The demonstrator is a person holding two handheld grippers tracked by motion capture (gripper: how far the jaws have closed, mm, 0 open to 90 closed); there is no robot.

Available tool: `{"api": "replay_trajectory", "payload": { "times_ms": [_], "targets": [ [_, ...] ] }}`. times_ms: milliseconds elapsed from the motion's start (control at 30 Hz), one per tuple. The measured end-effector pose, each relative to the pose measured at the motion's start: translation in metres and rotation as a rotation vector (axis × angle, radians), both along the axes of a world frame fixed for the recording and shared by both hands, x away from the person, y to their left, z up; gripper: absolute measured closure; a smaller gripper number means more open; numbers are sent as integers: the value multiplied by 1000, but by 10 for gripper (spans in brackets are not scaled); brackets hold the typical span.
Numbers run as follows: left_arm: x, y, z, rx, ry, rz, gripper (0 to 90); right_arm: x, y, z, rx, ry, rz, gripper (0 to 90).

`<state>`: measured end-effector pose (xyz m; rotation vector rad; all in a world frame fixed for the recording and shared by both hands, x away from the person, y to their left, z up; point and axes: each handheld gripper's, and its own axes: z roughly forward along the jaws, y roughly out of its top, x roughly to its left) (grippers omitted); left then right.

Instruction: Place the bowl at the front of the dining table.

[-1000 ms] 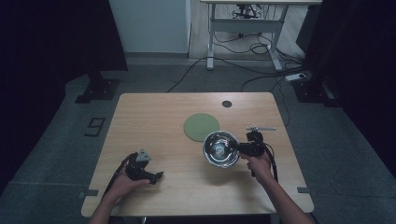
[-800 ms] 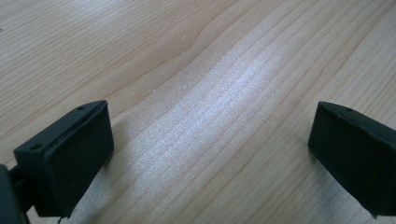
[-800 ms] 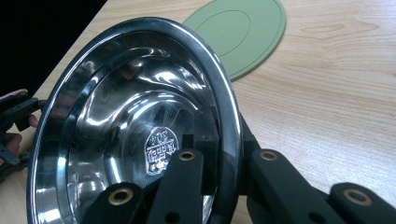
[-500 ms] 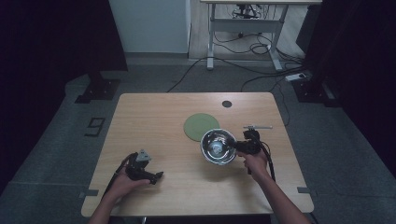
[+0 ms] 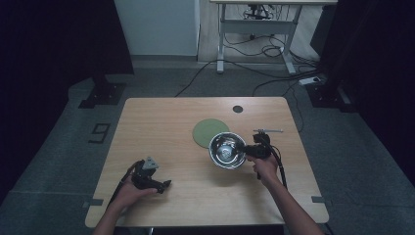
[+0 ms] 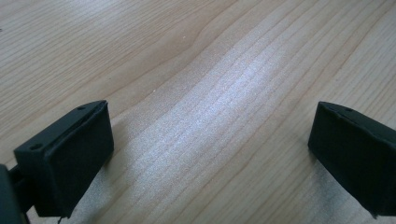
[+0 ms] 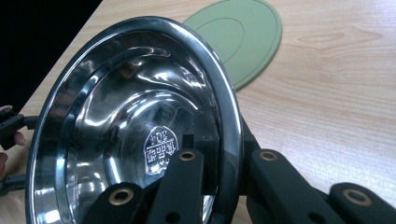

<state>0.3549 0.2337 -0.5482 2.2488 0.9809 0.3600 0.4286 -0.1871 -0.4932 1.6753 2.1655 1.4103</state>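
- Your right gripper (image 5: 248, 151) pinches the bowl (image 5: 227, 150) by its rim, one jaw inside, one outside; the bowl is tilted above the table (image 5: 161, 122), just beside the green mat (image 5: 208, 129).
- Your left gripper (image 5: 164, 185) rests on the table near its front edge, jaws spread, nothing between them.

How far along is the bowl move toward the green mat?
Done: the right gripper is clamped on the steel bowl's rim and has it lifted and tilted. In hand: carrying it beside the green mat. Left: probably setting it on the mat. The left gripper rests open on the table.
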Motion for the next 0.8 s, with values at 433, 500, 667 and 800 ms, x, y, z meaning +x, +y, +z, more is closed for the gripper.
{"api": "replay_trajectory", "payload": {
  "times_ms": [433, 500, 667, 800],
  "targets": [
    [0, 0, 0, 0, 0, 0, 0, 10, 10, 3, 7, -6, 4, 865],
    [0, 0, 0, 0, 0, 0, 1, 11, 11, 3, 8, -6, 2, 865],
    [0, 0, 0, 0, 0, -1, 1, 15, 11, 4, 20, -8, -7, 869],
    [0, 0, 0, 0, 0, 0, 1, 18, 11, 3, 19, -2, -15, 870]
  ]
}}
